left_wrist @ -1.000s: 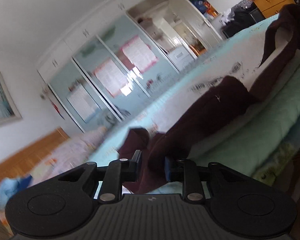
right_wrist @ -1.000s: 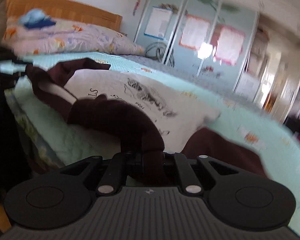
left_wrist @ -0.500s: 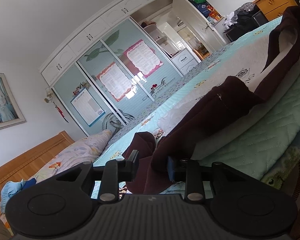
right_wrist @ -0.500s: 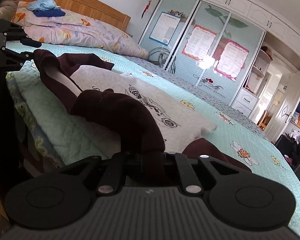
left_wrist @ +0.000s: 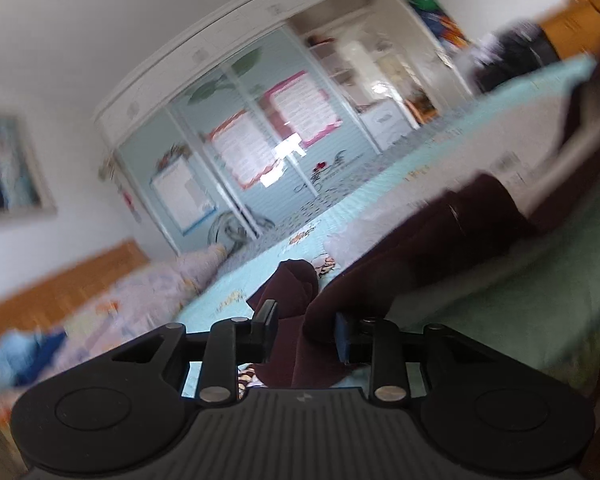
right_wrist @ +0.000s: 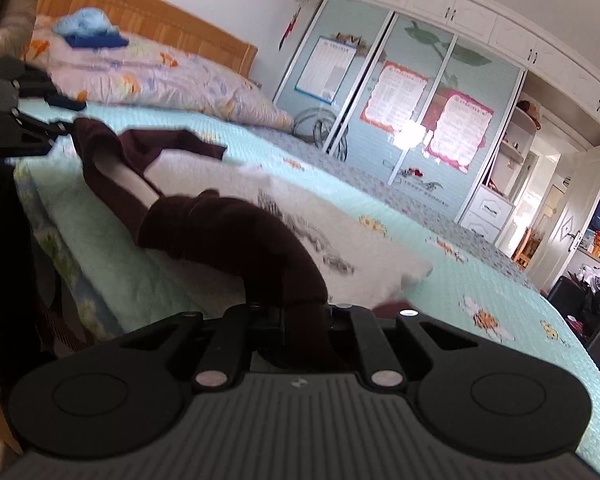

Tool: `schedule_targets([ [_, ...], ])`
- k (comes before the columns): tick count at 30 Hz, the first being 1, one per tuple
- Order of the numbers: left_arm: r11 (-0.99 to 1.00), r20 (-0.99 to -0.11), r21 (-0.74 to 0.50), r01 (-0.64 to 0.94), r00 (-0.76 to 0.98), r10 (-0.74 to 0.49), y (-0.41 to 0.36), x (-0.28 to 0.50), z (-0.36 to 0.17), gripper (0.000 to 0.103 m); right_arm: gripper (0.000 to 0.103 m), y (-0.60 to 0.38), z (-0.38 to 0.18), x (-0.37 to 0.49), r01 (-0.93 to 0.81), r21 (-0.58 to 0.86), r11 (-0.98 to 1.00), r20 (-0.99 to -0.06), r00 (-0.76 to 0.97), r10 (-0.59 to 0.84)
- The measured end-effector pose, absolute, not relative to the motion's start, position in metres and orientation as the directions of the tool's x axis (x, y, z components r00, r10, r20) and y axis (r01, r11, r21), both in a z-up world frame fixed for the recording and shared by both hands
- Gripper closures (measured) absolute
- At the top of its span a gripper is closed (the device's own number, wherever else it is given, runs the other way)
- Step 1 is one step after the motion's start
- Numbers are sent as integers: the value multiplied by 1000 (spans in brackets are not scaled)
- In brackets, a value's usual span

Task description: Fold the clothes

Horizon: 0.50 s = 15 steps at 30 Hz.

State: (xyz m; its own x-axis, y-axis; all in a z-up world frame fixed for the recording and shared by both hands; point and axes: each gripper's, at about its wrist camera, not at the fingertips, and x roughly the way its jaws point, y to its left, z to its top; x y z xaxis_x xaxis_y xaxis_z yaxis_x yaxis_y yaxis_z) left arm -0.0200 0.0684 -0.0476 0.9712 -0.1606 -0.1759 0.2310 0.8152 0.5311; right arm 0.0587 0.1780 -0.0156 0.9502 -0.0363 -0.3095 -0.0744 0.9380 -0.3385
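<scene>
1. So the right claw [right_wrist: 306,316] is pinching the maroon sleeve [right_wrist: 236,236] of the white sweatshirt [right_wrist: 352,256], which is lying on the bed [right_wrist: 480,280].
2. Left claw [left_wrist: 305,334] is sitting spread, maroon fabric [left_wrist: 300,344] hanging loosely between its fingers.

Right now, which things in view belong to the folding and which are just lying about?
In the job:
- maroon-and-white shirt
- left gripper, fabric between its fingers
- right gripper, shut on the shirt

Lying about:
- pillow
- blue clothes
- wardrobe
</scene>
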Motion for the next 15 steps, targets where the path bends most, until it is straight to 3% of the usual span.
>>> schedule_targets([
  [5,876,-93,451,174,985,-148,57,22,-10,76,90,177,28,65,-115,-185,976,-278,959,61],
  [9,857,68,505,105,985,-161,30,57,24,79,90,176,65,69,-166,-42,985,-250,956,151],
  [10,863,58,493,109,986,-157,26,67,30,77,90,179,70,70,-182,-29,983,-246,954,170],
  [12,897,-67,409,166,986,-152,26,83,36,64,90,195,64,74,-214,-53,975,-254,948,194],
  [15,970,-233,159,185,961,-145,56,75,26,63,90,218,44,84,-240,-54,969,-290,933,215],
])
